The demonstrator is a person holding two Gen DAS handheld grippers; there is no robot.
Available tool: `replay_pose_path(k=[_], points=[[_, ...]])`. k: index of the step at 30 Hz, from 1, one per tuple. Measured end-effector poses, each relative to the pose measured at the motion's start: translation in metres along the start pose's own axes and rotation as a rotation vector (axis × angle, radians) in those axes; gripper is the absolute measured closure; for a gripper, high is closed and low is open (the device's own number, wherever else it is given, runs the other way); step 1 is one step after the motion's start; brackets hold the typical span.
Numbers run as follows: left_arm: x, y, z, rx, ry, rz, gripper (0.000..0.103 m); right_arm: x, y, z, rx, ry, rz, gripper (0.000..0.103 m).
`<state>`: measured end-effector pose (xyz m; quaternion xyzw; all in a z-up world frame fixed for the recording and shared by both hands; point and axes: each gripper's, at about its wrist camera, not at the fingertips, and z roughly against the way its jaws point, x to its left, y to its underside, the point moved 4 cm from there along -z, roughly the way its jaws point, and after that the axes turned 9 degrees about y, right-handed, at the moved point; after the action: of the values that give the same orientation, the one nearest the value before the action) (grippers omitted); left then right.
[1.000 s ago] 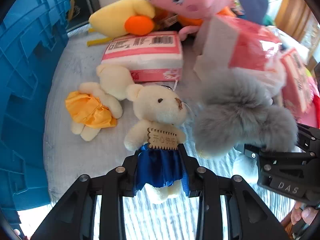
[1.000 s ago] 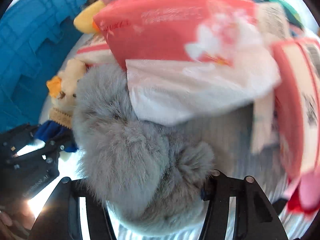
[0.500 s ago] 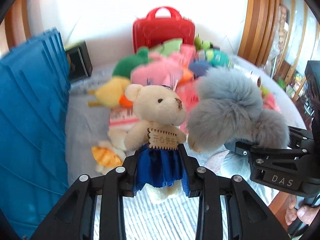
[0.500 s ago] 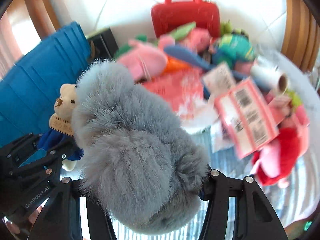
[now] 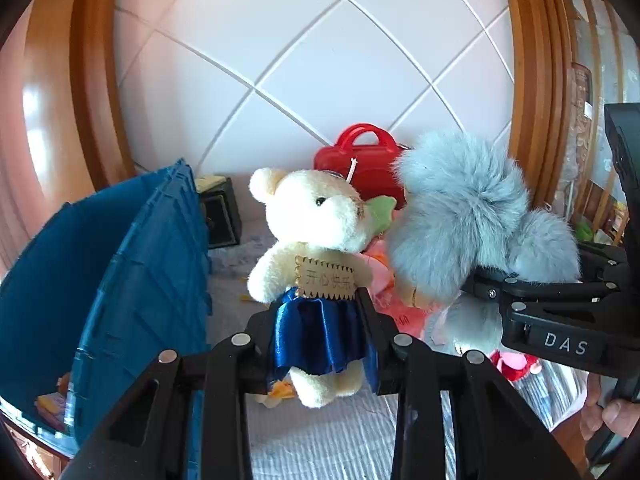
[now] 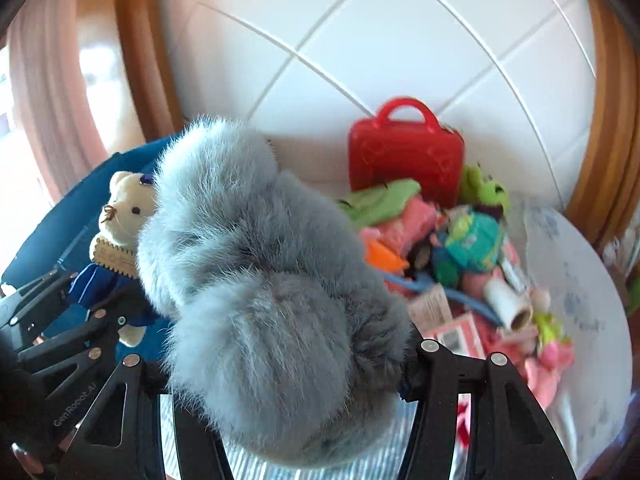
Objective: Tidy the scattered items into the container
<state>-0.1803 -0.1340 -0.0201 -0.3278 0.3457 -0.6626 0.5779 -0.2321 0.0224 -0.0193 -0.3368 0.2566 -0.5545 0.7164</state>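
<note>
Toys are the load at this stage, one in each claw. My left claw (image 5: 320, 344) is closed on the cream bear (image 5: 316, 240) at its blue skirt, raised just right of the blue crate (image 5: 132, 280). My right claw (image 6: 288, 364) is closed on the grey fluffy toy (image 6: 256, 264), raised beside the bear, farther from the crate. Neither toy is over the crate opening yet. Inside the crate, only a small part of the floor shows, with what appears to be one or two small items. Beyond the crate, on the striped surface, a pile (image 6: 448, 248) of plush toys, pink packets and a paper roll remains. Behind it stands the red case (image 6: 404, 160). Judgement: early stage; most items are left.
</note>
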Motion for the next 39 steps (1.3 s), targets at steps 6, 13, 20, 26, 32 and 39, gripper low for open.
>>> replay_pose_path(k=[6,13,20,26,32,39], points=[[0.054,-0.037,0.055,-0.092,-0.117,0.041,0.072,0.052,-0.063,0.035,-0.113,-0.062,0.117,0.054],[0.147,-0.049,0.078,-0.037,-0.202,0.127,0.072,0.119,-0.114,0.012,-0.082,-0.011,0.174,0.076],[0.134,-0.020,0.034,0.063,-0.038,0.077,0.072,0.100,-0.022,-0.090,0.147,-0.007,-0.005,0.064],[0.055,0.026,-0.027,0.183,0.108,0.059,0.072,0.054,0.061,-0.132,0.329,0.053,-0.081,0.057],[0.037,0.108,-0.090,0.328,0.055,0.084,0.072,0.032,0.099,-0.145,0.404,0.023,-0.060,0.043],[0.057,0.196,-0.152,0.493,-0.030,0.146,0.072,0.060,0.121,-0.182,0.441,-0.081,-0.004,0.034]])
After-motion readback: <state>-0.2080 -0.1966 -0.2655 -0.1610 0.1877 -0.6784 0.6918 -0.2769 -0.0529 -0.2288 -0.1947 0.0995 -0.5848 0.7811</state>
